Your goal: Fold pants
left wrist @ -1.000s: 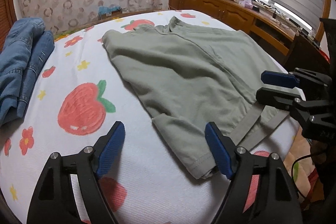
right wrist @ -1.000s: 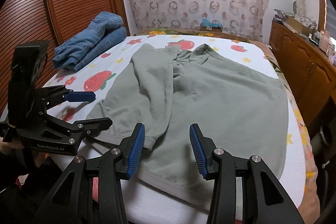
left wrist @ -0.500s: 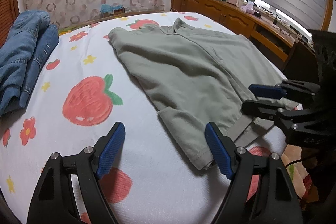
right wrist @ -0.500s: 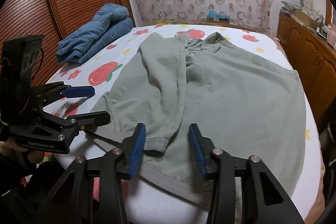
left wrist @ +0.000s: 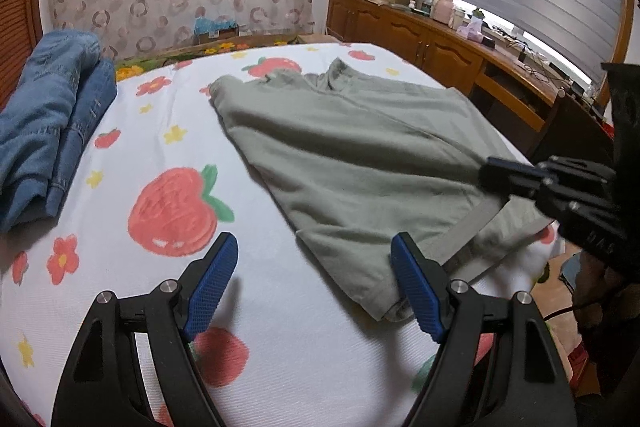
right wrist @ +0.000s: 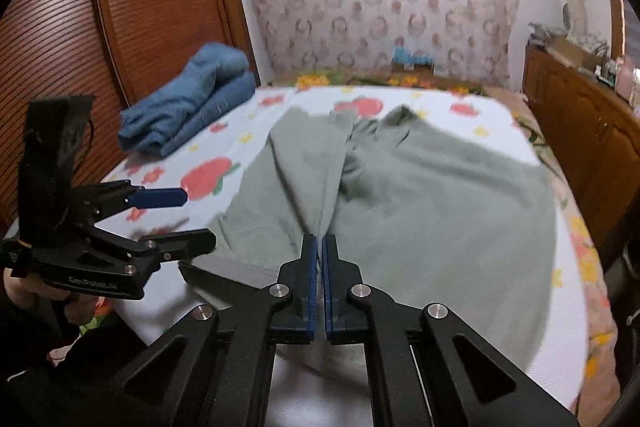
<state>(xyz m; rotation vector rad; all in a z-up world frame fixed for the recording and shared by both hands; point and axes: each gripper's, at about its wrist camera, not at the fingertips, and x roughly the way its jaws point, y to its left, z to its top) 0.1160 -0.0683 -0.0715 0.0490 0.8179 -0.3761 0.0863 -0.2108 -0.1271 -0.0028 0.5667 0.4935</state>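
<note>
The right tongs (right wrist: pixel 320 259) pinch the green pants (right wrist: pixel 440 207) tight; the left tongs (left wrist: pixel 312 279) gape wide, empty. Best lift slowly, keeping the cloth smooth on the bed (left wrist: pixel 280 307).

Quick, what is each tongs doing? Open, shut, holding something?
Left tongs: open, holding nothing.
Right tongs: shut on the green pants.

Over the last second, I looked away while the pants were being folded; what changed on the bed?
The right hand-held gripper closed its jaws on the near edge of the green pants, pinching the fabric into a raised ridge. The left hand-held gripper stayed open over the near corner of the pants. The folded jeans and the rest of the bed look unchanged.
</note>
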